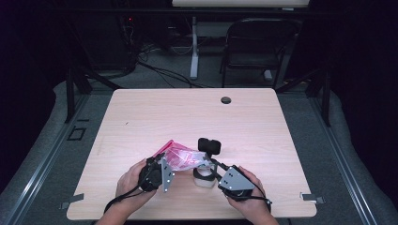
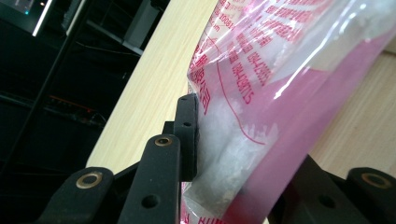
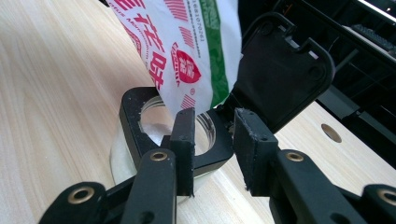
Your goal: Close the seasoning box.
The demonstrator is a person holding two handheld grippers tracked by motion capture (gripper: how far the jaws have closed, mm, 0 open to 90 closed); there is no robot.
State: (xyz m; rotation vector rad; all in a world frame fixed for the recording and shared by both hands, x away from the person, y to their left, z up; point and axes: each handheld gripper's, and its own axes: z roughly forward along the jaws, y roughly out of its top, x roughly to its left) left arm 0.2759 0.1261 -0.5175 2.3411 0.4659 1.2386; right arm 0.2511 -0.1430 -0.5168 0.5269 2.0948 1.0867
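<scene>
A pink and clear plastic bag (image 1: 180, 157) of white powder, printed in red, is held over the table's near middle. My left gripper (image 1: 170, 165) is shut on it; in the left gripper view the bag (image 2: 280, 93) is pinched between the jaws of the left gripper (image 2: 243, 149), and its far jaw is partly hidden behind the plastic. A small clear jar (image 1: 204, 178) stands beside it with its black flip lid (image 1: 209, 146) swung up. My right gripper (image 3: 214, 128) is shut on the jar's black collar (image 3: 133, 116) near the lid (image 3: 280, 70) hinge. The bag's corner (image 3: 187, 46) hangs at the jar mouth.
The light wooden table (image 1: 141, 117) has a round cable hole (image 1: 226, 100) near its far edge. A dark folding chair (image 1: 258, 47) and a white desk leg (image 1: 194, 51) stand behind it. Both of the person's hands are near the front edge.
</scene>
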